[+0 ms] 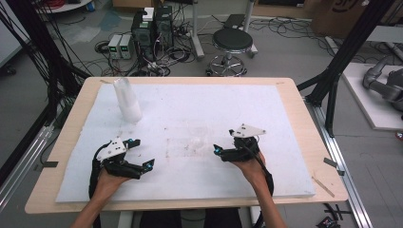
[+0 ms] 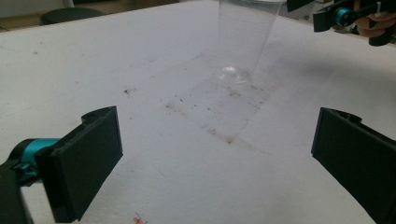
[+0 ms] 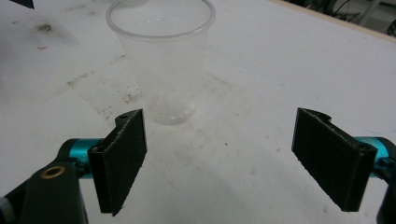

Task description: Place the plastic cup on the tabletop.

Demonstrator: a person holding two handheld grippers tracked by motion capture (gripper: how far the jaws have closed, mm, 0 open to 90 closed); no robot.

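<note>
A clear plastic cup (image 2: 245,42) loses its rim to the top edge in the left gripper view, while in the high view the same cup (image 1: 196,142) nearly vanishes against the white foam board (image 1: 190,114), its outline too faint to trace.

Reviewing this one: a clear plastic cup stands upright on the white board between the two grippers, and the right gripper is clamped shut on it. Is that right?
Not quite. The clear plastic cup does stand upright on the white board between the grippers, but the right gripper is open: in the right gripper view its fingers are spread wide and short of the cup, touching nothing.
</note>
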